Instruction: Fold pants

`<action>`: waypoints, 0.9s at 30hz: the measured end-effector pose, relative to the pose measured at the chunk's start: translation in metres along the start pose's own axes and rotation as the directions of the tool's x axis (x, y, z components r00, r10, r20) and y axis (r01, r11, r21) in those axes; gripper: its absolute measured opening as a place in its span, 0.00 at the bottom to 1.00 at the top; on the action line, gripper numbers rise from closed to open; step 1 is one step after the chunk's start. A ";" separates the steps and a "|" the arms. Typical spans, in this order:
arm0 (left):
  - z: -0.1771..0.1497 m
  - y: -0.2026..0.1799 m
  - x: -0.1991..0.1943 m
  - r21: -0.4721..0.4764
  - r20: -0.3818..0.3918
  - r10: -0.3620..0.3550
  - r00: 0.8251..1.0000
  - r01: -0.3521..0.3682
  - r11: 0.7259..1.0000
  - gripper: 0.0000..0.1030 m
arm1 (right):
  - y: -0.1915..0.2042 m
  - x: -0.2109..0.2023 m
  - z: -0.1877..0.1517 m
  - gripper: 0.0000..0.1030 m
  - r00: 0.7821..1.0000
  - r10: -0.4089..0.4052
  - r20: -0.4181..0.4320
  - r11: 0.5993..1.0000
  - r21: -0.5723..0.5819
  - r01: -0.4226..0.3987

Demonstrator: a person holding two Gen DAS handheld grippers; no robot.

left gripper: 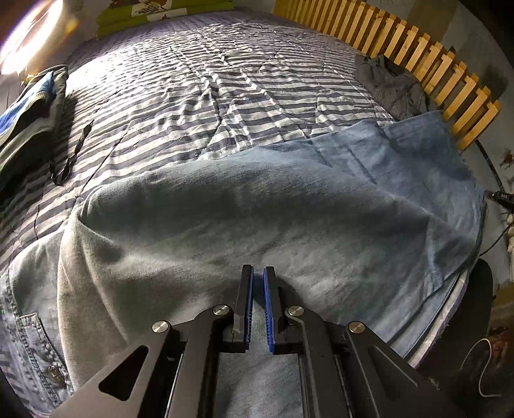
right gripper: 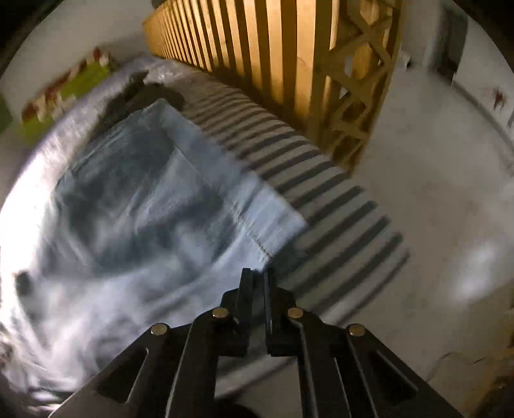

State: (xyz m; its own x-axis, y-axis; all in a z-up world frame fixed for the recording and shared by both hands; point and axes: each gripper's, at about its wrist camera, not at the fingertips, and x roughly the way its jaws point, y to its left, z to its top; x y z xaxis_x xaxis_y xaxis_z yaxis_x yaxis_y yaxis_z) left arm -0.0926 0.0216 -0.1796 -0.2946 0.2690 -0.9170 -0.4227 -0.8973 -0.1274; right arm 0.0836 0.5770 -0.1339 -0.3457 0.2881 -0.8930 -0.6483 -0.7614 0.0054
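Soft, faded blue denim pants (left gripper: 225, 218) lie spread across the near edge of a bed under a striped quilted cover (left gripper: 208, 80). Left tool (left gripper: 258, 273) clenched on a raised fabric fold. Right tool (right gripper: 258, 273), blurred, clenched at the hem corner; slatted wooden rail (right gripper: 257, 48) behind

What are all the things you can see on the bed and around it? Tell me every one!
pants: one, blue denim, spread over the near bed edge
striped quilt: one, grey and white, covers the bed
wooden slat rail: one, yellow, along the far bed side
folded clothes: one pile, blue and grey, left edge
dark garment: one, grey, beside the rail
green cushion: one, far end
left gripper: black, blue pads, shut on pants
right gripper: black, shut on pants' edge
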 end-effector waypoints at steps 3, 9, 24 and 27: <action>0.002 -0.003 0.001 0.009 -0.011 0.016 1.000 -0.016 1.000 0.06 | 0.000 -0.012 0.013 0.20 0.998 -0.003 0.065 1.000 -0.018 0.004; -0.004 -0.007 -0.004 0.012 -0.018 0.032 0.999 -0.031 0.999 0.06 | 0.035 -0.020 0.037 0.22 0.977 0.176 0.122 0.978 -0.136 -0.159; -0.039 0.048 -0.029 -0.113 -0.002 0.102 0.995 -0.101 0.988 0.07 | 0.308 -0.052 0.019 0.60 0.866 0.460 -0.197 0.326 -0.869 -0.371; -0.051 0.065 -0.036 -0.160 0.000 0.112 0.994 -0.111 0.981 0.07 | 0.364 -0.026 0.004 0.60 0.872 0.391 -0.293 0.163 -0.911 -0.379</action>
State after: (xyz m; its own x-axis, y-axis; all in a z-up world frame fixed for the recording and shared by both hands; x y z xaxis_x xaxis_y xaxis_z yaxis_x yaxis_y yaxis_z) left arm -0.0658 -0.0644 -0.1740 -0.3404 0.1665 -0.9254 -0.2448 -0.9659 -0.0838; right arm -0.1458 0.2950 -0.1064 -0.3558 -0.2166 -0.9091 0.6437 -0.7621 -0.0704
